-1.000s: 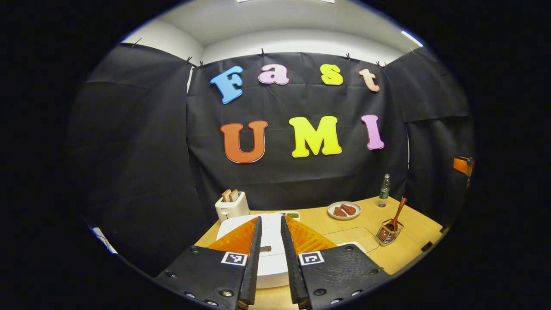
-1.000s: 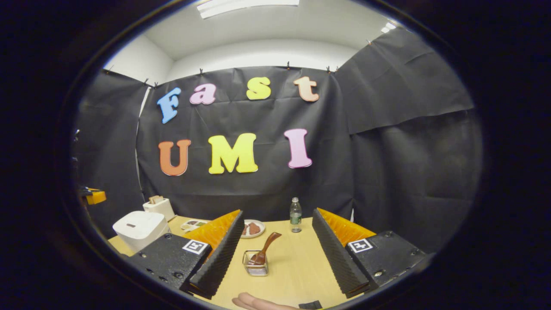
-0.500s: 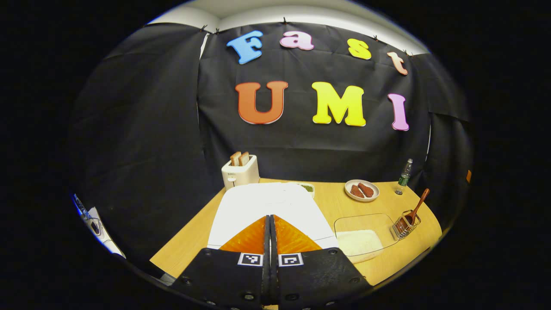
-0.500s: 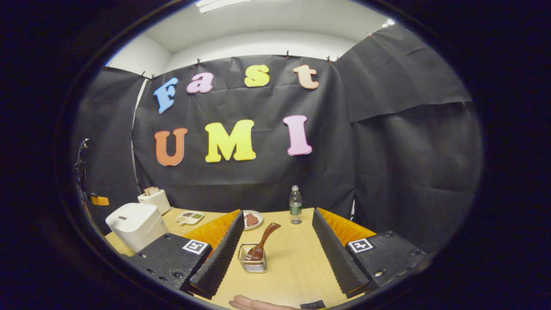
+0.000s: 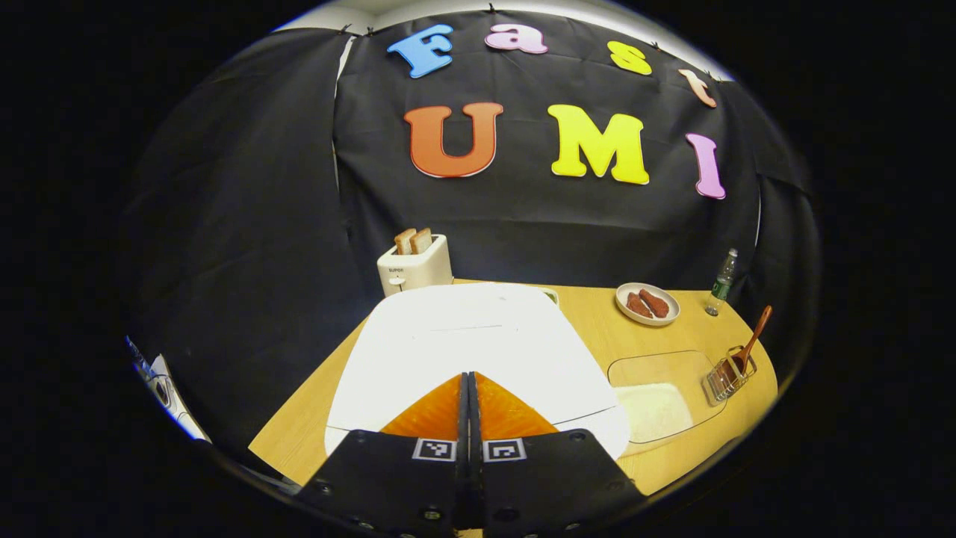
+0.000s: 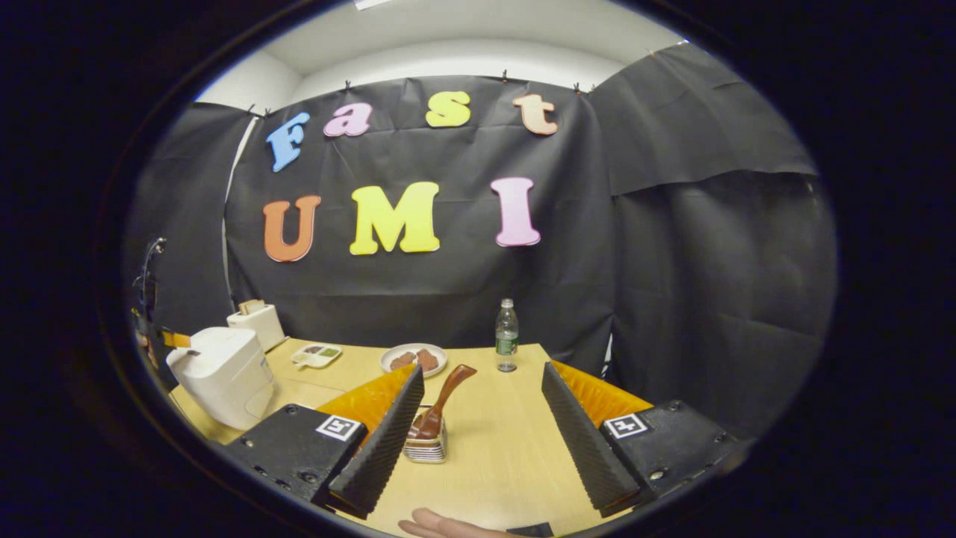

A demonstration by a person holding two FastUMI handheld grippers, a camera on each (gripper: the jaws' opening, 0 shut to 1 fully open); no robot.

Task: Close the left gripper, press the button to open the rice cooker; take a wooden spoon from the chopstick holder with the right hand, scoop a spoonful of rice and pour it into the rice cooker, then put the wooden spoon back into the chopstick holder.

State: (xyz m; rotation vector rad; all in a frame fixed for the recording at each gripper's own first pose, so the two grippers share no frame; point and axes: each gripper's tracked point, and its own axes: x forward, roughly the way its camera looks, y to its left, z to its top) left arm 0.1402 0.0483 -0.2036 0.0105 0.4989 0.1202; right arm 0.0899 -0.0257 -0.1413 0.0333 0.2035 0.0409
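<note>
Cooker (image 5: 478,336) button hidden beneath the pressed-together fingers (image 5: 441,407), holder (image 6: 427,447) partly behind a finger (image 6: 377,441), spoon (image 6: 441,400) bowl sunk in the holder, a hand (image 6: 441,526) cut off at the bottom edge, tray (image 6: 317,354) contents too small to tell

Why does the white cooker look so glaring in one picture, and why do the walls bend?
In the left gripper view the rice cooker sits close under the lens, so its lid blows out to near-white with little detail. In the right gripper view it is farther off and evenly lit. Both views are fisheye, bowing the table edges and walls.
</note>
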